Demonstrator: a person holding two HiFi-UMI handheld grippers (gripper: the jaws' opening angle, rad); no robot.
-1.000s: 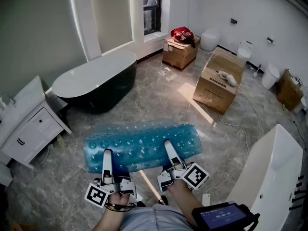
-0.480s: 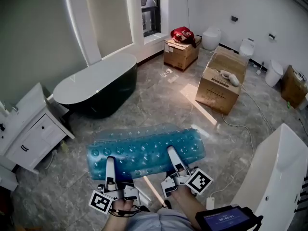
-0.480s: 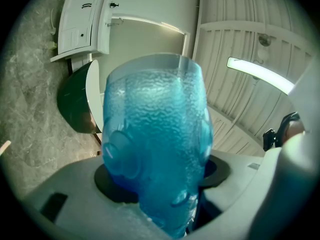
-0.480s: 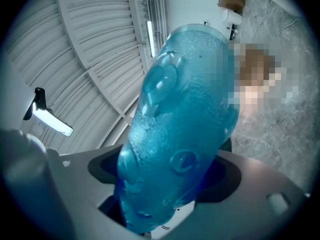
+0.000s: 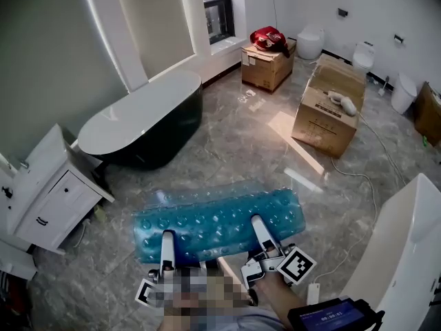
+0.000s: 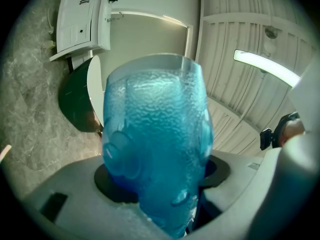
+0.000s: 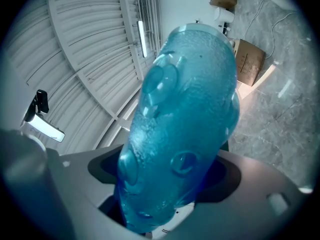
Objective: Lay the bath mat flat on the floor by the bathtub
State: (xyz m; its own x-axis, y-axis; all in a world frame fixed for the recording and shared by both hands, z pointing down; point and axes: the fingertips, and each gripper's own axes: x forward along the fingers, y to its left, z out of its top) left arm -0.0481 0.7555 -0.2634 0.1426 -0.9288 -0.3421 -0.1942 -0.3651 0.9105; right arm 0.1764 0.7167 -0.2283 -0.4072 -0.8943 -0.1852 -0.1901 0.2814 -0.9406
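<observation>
A translucent blue bath mat (image 5: 217,216) with round suction cups is held stretched out crosswise above the marble floor, in front of the black bathtub (image 5: 145,119) with a white rim. My left gripper (image 5: 167,245) is shut on the mat's near edge at the left. My right gripper (image 5: 260,230) is shut on the same edge at the right. In the left gripper view the mat (image 6: 155,129) rises out of the jaws of the left gripper (image 6: 160,184) and fills the middle. In the right gripper view the mat (image 7: 190,104) does the same above the right gripper (image 7: 167,181).
A white cabinet (image 5: 48,192) stands left of the tub. Cardboard boxes (image 5: 329,112) (image 5: 267,64) sit at the back right, with a white cable (image 5: 358,178) trailing over the floor. A white tub (image 5: 406,247) stands at the right edge. Toilets (image 5: 311,41) line the far wall.
Both grippers have carried the mat a little forward and lower. The head view has moved closer to the black tub. Both grips are unchanged.
</observation>
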